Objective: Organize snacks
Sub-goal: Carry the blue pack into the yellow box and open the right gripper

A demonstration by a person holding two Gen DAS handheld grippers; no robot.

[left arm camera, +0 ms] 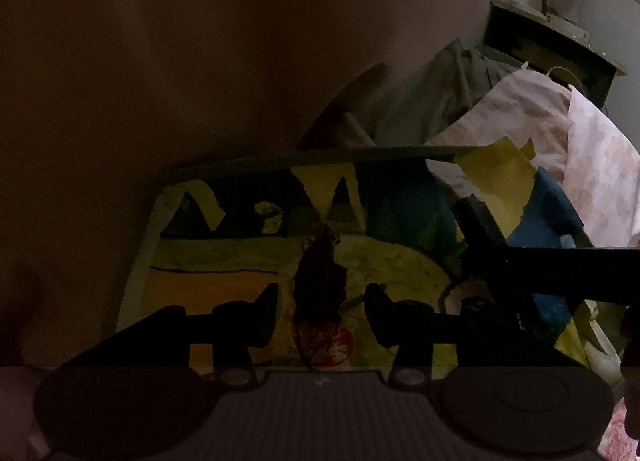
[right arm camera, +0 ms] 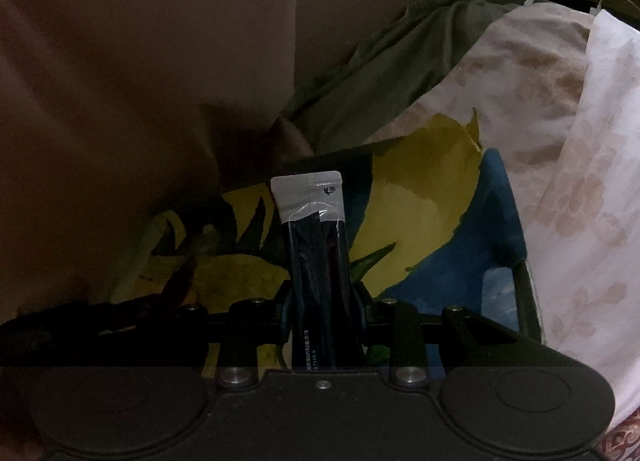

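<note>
The room is dim, but the step in hand looks like carrying one snack to its place. The right gripper (right arm camera: 323,311) is clamped on a long dark snack packet (right arm camera: 316,261) with a silvery sealed top, which stands up between the fingers, pinched near its lower end. Below it lies a tray (right arm camera: 448,197) with a bright yellow, green and blue picture on its floor; the packet hangs over the middle of it, not resting on anything that I can make out.

The left gripper (left arm camera: 321,315) hovers over the same tray (left arm camera: 168,257) with its fingers parted to a moderate gap and nothing between them. A dark reddish shape (left arm camera: 320,301) shows in that gap, though I cannot tell whether it is a snack or part of the printed picture. A floral cloth (right arm camera: 580,189) is bunched just beyond the tray's right edge.

The next move seems to call for lowering the packet flat onto the tray floor, clear of the left gripper, then easing the fingers apart.
</note>
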